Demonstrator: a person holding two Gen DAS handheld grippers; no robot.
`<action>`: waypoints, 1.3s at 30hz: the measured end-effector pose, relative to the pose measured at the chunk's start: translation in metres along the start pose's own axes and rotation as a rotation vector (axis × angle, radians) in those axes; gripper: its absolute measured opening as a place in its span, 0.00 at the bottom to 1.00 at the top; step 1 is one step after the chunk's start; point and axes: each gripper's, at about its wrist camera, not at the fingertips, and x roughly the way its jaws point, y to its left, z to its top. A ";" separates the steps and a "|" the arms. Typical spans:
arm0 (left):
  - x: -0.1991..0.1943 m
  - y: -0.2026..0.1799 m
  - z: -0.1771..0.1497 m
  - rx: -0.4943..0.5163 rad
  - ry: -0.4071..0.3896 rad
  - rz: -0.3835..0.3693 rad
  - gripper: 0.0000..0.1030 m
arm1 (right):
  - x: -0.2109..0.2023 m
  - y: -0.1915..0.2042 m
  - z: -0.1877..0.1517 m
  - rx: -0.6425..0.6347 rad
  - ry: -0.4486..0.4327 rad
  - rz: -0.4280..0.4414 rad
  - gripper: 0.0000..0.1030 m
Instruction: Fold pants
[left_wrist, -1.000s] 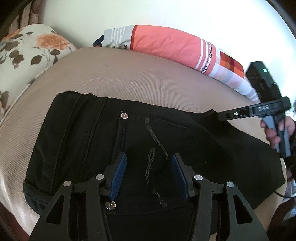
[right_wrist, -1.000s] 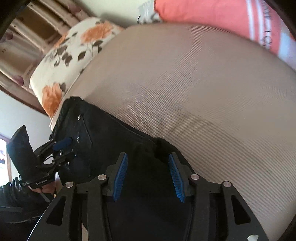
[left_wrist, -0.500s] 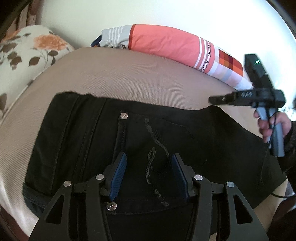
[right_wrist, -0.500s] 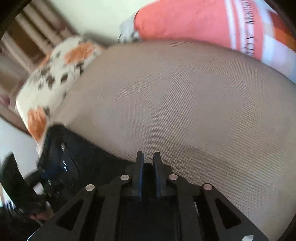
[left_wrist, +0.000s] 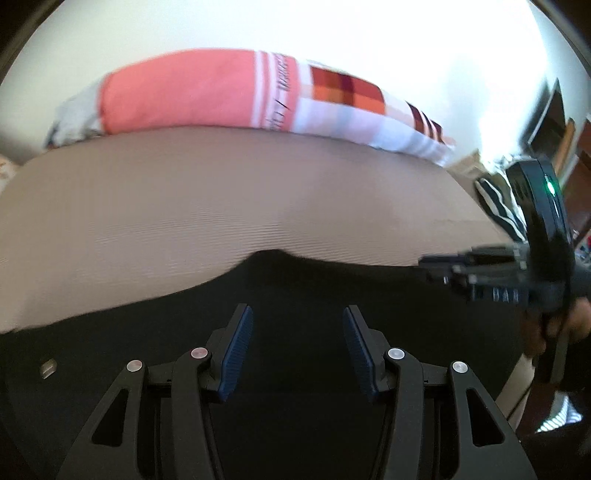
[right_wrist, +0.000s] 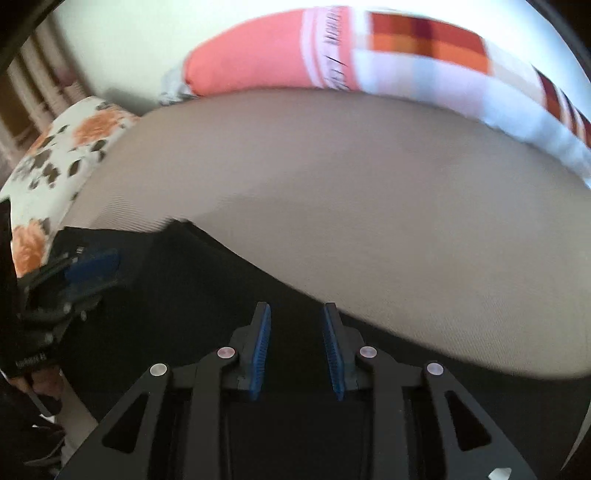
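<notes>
Black pants (left_wrist: 295, 280) lie spread on a beige bed cover (left_wrist: 221, 199). My left gripper (left_wrist: 297, 312) hovers over the dark cloth, jaws apart, and no fabric is visibly pinched between the blue pads. A metal rivet (left_wrist: 48, 367) shows at the left. The right gripper (left_wrist: 428, 266) comes in side-on from the right, by the pants' far edge. In the right wrist view the right gripper (right_wrist: 296, 308) is over the pants (right_wrist: 184, 288) near their edge. Its jaws are opening and the pads press on nothing. The blurred left gripper (right_wrist: 92, 266) is at the left.
A coral, white and checked pillow (left_wrist: 207, 92) lies along the wall at the back of the bed. A floral pillow (right_wrist: 55, 147) sits at the left end. A person's hand (left_wrist: 576, 321) grips the right tool's handle. Dark furniture (left_wrist: 554, 118) stands beyond the bed's right side.
Both views have swung along the pants; the pocket stitching and floral pillow have left the left view. The right jaws went from apart to shut and now stand apart again.
</notes>
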 end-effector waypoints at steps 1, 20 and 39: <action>0.010 -0.003 0.005 -0.001 0.011 -0.010 0.51 | 0.000 -0.007 -0.005 0.017 0.001 -0.010 0.27; 0.044 -0.011 0.004 -0.036 0.076 0.064 0.37 | -0.042 -0.113 -0.092 0.146 -0.080 -0.204 0.24; -0.002 -0.027 -0.058 -0.101 0.110 0.135 0.54 | -0.136 -0.311 -0.196 0.552 -0.101 -0.044 0.36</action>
